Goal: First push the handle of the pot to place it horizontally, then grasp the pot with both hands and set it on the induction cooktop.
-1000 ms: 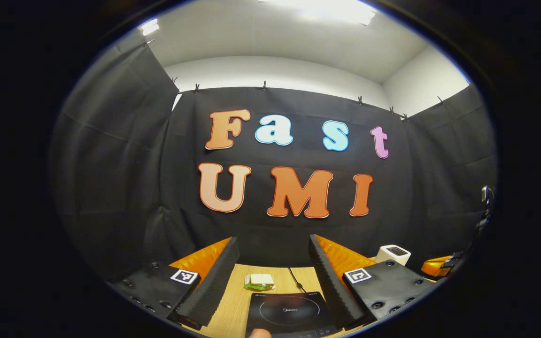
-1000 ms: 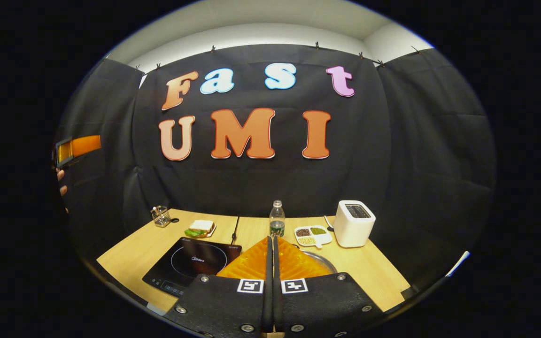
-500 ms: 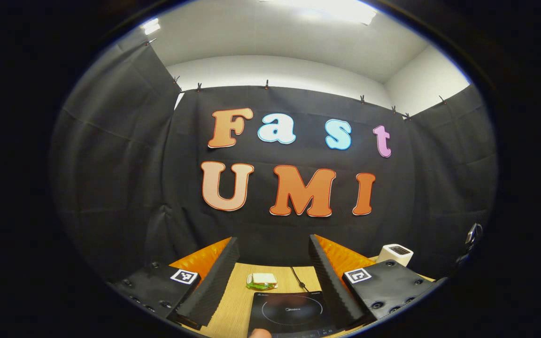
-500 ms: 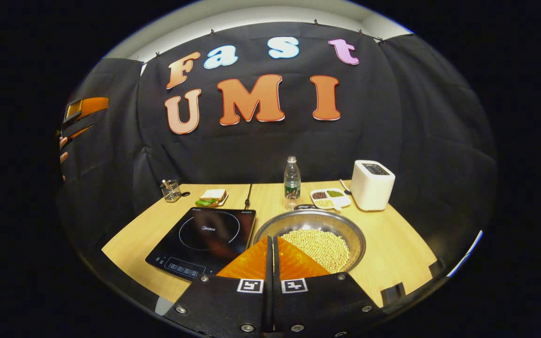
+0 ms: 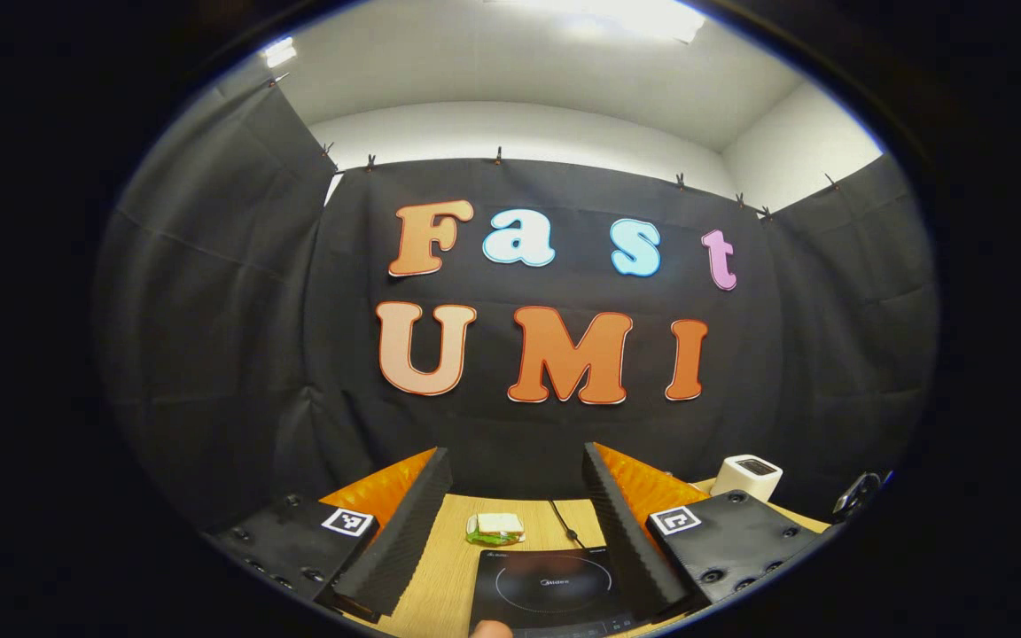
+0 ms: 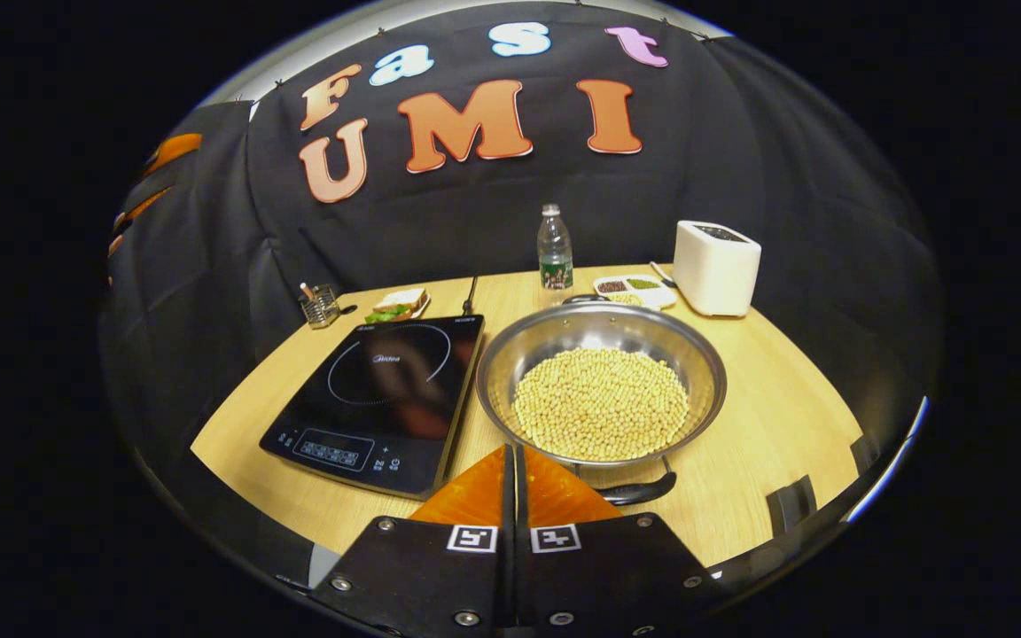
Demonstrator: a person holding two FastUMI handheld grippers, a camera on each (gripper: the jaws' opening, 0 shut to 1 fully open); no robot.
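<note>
Still the handle-pushing step; right gripper [image 6: 515, 461] pressed together, empty, near the pot [image 6: 601, 383] beside the induction cooktop [image 6: 382, 399]; left gripper [image 5: 515, 496] spread; next, probably nudging the near handle [image 6: 639, 492].

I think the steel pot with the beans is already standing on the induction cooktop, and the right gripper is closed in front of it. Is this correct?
Not quite. In the right gripper view the pot stands on the wooden table, beside the induction cooktop, not on it. The rest holds: the right gripper is closed in front of the pot.
</note>
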